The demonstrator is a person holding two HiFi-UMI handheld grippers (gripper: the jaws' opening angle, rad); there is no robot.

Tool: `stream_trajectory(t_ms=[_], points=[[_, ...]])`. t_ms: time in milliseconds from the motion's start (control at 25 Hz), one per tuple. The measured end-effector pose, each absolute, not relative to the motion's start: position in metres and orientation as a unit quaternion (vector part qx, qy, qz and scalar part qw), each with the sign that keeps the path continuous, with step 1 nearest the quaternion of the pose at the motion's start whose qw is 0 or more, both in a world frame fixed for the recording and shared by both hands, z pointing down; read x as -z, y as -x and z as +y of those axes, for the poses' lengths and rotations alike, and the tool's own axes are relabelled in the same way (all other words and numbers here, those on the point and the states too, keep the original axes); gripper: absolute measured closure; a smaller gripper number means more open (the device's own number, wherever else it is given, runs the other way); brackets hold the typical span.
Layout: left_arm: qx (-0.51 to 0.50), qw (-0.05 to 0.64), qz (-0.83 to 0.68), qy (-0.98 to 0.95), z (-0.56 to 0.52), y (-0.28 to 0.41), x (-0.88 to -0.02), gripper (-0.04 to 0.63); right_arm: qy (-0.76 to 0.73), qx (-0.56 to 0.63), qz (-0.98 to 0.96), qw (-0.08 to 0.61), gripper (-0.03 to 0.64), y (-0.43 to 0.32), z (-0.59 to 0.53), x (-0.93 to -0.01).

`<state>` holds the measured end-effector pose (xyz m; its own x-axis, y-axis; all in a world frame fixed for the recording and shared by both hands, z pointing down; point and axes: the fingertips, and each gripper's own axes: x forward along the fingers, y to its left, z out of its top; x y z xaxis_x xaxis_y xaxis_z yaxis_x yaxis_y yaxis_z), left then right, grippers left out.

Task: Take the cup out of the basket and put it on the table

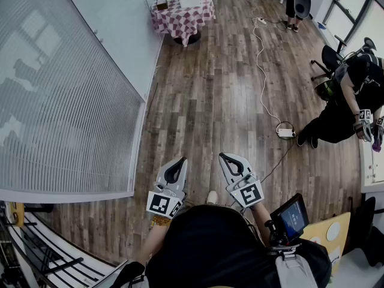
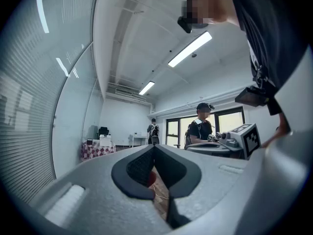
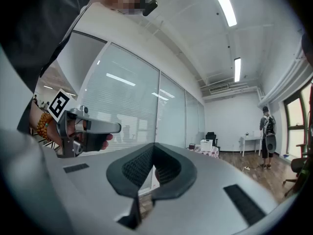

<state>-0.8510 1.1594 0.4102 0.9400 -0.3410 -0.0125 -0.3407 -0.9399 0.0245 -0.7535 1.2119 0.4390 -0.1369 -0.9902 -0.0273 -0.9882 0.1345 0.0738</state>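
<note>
A wood floor (image 1: 222,71) runs beside a glass wall with blinds (image 1: 66,95). Close by, the left gripper (image 1: 182,159) and the right gripper (image 1: 222,156) sit side by side, each with its jaws pressed together on nothing. Far off stands a table with a checked cloth (image 1: 180,20), and the things on it are too small to pick out a cup.

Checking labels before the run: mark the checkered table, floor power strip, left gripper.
checkered table (image 1: 186,17): head view, on the cloth's front drape.
power strip (image 1: 286,133): head view, middle of its white body.
left gripper (image 1: 181,160): head view, at its closed fingertips.
</note>
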Motion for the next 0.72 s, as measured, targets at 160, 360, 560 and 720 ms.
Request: stream_trajectory(t_ms=[160,360,560,720], points=[[-0.006,0.010,-0.175,-0.984,1.154,0.854,-0.411,0.591,-0.667,0.033,-0.745,-0.004,0.607,0.744,1.203,-0.435],[-0.027,-0.012,-0.179,-0.983,1.159,0.857,-0.424,0.591,-0.670,0.021,-0.741,-0.038,0.604,0.739,1.212,-0.439],[-0.021,-0.011,-0.160,-0.987,1.092,0.795,-0.417,0.591,-0.673,0.038,-0.739,-0.010,0.604,0.691,1.159,-0.433],[-0.032,-0.036,-0.136,-0.990,1.036,0.742,-0.412,0.591,-0.682,0.036,-0.730,0.001,0.604,0.648,1.105,-0.425]])
